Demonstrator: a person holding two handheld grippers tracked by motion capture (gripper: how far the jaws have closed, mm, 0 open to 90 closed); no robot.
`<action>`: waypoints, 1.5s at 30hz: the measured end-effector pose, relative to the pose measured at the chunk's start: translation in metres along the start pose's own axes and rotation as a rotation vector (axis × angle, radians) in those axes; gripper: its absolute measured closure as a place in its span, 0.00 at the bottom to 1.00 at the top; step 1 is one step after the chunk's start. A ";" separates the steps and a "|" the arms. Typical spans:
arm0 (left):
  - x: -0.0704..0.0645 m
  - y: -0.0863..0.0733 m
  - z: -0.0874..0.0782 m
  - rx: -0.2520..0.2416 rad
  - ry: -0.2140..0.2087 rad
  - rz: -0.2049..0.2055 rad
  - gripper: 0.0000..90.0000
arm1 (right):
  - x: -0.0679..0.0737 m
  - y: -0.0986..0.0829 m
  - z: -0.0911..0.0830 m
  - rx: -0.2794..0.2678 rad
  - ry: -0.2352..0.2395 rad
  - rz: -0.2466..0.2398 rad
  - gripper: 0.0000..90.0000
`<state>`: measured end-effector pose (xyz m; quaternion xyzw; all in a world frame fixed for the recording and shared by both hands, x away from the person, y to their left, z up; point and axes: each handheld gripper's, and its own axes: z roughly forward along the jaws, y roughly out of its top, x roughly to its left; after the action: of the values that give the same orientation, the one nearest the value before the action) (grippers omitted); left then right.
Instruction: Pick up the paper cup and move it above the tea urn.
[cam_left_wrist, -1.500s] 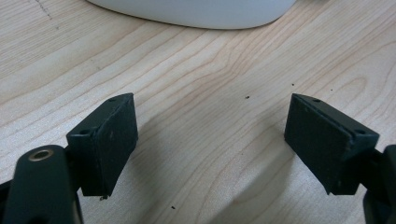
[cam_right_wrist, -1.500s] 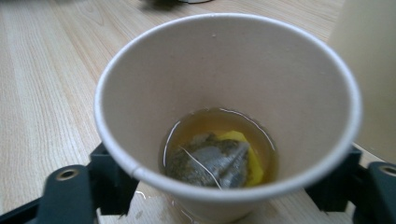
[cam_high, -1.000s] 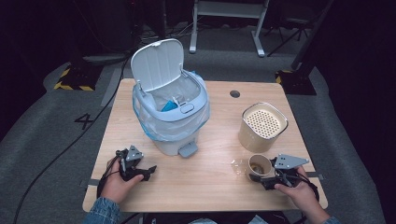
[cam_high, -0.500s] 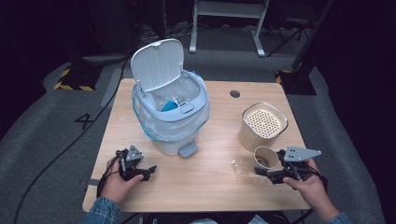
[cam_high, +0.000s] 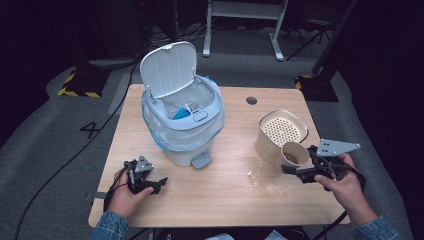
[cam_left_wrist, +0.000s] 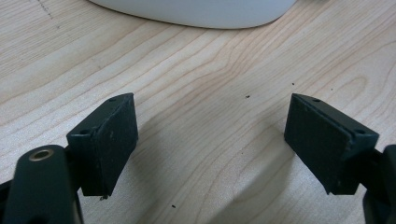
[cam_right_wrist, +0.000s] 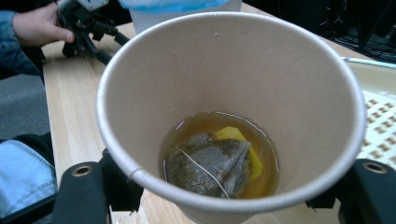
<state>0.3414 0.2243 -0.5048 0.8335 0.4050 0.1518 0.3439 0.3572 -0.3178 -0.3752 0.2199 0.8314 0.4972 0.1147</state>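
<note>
- The fingers (cam_right_wrist: 93, 186) of the right gripper (cam_high: 299, 169) are closed on a paper cup (cam_high: 294, 155), one on each side of its wall, just under the rim.
- The fingers (cam_left_wrist: 109, 140) of the left gripper (cam_high: 150, 183) stand wide apart and hold nothing; bare wood lies between them.
- The cup is at about 4 o'clock on the bench (cam_high: 230, 200), touching or just beside the cream container (cam_high: 280, 134), which stands at 3 o'clock. I cannot tell if the cup rests on the bench or is lifted a little.
- In the right gripper view the cup tilts toward the camera. Inside is a little brown tea (cam_right_wrist: 261, 179), with a wet tea bag (cam_right_wrist: 205, 163), its string and a yellow tag (cam_right_wrist: 231, 134).
- The left gripper lies at 7 o'clock on the bench, low on the wood, near the foot of the bin (cam_high: 182, 125).
- The bin is at the centre, toward 11 o'clock. Its lid (cam_high: 167, 67) stands open, and a blue-edged liner hangs over the rim.
- Some wet drops (cam_high: 262, 182) shine on the bench at 5 o'clock, near the cup.
</note>
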 end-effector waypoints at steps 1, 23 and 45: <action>0.000 0.000 0.000 0.000 0.000 0.000 0.20 | -0.002 0.003 -0.002 -0.002 0.001 0.005 0.35; 0.000 0.000 0.000 0.000 0.003 -0.002 0.19 | -0.064 0.055 -0.002 -0.016 -0.094 0.036 0.35; 0.002 0.001 0.001 0.002 0.005 0.005 0.20 | -0.126 0.047 0.027 0.018 -0.213 0.104 0.34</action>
<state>0.3438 0.2250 -0.5045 0.8345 0.4038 0.1543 0.3417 0.4902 -0.3381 -0.3505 0.3153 0.8064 0.4690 0.1743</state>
